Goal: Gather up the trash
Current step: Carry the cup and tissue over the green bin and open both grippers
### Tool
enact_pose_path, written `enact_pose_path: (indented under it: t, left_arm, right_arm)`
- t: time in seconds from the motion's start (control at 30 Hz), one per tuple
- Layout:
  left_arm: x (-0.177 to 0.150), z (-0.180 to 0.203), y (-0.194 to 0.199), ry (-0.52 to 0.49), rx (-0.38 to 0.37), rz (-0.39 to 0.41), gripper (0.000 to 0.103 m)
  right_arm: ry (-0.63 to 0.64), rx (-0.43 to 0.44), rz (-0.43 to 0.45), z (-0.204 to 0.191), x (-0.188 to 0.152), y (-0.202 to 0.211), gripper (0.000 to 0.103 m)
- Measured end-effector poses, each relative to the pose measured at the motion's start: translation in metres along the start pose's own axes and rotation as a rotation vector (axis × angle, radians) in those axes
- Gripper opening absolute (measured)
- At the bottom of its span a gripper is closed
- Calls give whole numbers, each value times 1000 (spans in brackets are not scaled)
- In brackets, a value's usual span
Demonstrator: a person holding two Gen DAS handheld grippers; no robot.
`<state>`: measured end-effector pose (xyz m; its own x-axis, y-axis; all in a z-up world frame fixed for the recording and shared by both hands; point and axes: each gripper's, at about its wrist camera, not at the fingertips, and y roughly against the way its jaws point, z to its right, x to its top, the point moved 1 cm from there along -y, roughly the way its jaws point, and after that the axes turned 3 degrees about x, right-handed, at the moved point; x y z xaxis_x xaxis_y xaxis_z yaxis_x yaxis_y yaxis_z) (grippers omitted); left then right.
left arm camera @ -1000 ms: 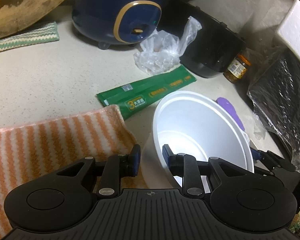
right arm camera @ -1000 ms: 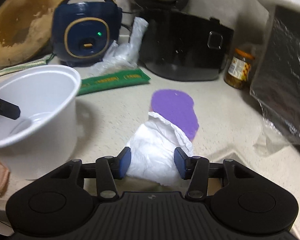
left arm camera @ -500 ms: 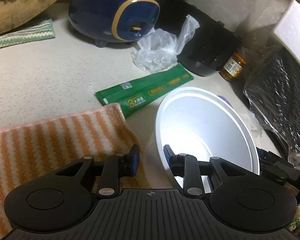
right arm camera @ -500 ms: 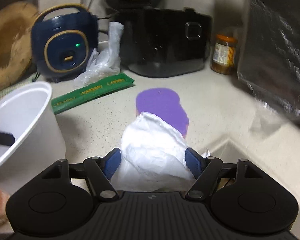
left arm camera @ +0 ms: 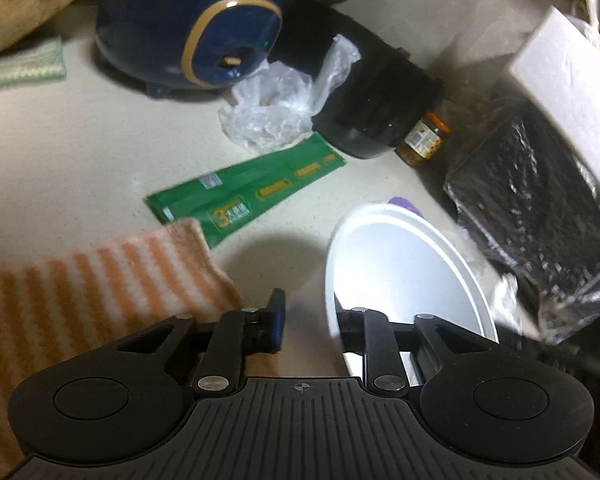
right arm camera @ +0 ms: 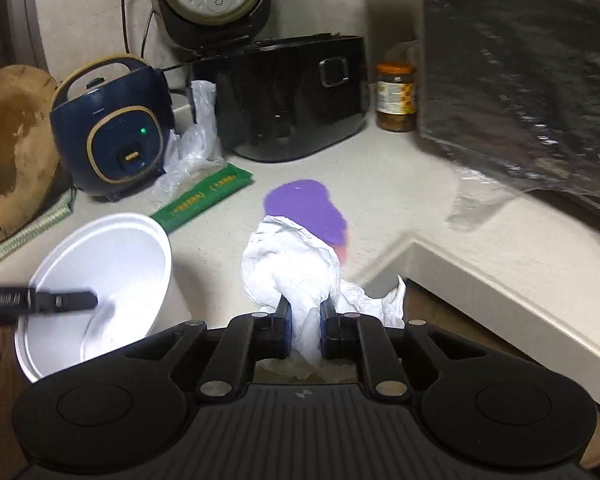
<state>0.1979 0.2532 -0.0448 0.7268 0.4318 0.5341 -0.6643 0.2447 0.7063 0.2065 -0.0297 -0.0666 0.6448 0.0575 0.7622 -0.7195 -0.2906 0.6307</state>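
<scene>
White crumpled paper (right arm camera: 296, 264) is now pinched between the right gripper (right arm camera: 304, 326) jaws, which have just closed from wide around it; its far end drapes over a purple pad (right arm camera: 306, 210) on the desk (right arm camera: 400, 184). Left gripper (left arm camera: 308, 320) jaws have just narrowed astride the white bucket (left arm camera: 400, 268) rim, one finger inside, one outside. A green packet (left arm camera: 248, 196) lies beyond, near a clear plastic bag (left arm camera: 276, 108).

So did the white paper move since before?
Yes. The white paper has been lifted off the counter toward the camera, bunched in the right gripper, whose jaws just closed.
</scene>
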Motion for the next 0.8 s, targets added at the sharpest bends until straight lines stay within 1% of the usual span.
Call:
enact_pose_path:
  t: [0.03,0.07,0.1,0.2,0.33,0.4,0.47,0.57,0.63,0.7,0.8]
  left_arm:
    - [1,0,-2,28,10,-18,13]
    - [1,3,-4,35,19,-38,12]
    - [1,8,-5,19,24,-44,13]
    - [-3,27,-2,-31,27,-27,15]
    - [-15,62,-2,-28,5,-36,15]
    - [-23,87,-7,-75,-28,-54,15]
    - [-34,113,-14,-127,-23,-77,15]
    - [-54,145,-31,-172,-25,-143,15]
    - [-71,164,-43,-221,-21,-183,15]
    - [-90,183,-56,-270,-4,-223,15]
    - [-120,200,-79,-299,26,-278,15]
  right_arm:
    - [-2,-24,0,1,-4,6,13]
    - [-6,-40,5,3,-7,12,13]
    - [-13,-47,14,6,-9,16,13]
    - [-32,-49,55,17,-18,34,13]
    - [-17,-51,63,37,-36,53,13]
    - [-36,-66,59,51,-47,62,13]
    - [-70,-65,61,68,-60,73,13]
    - [-110,-107,33,96,-84,84,13]
    - [-139,-129,4,117,-100,89,13]
    - [-186,-142,-30,139,-115,90,13]
    - [-244,-156,-67,169,-135,91,13]
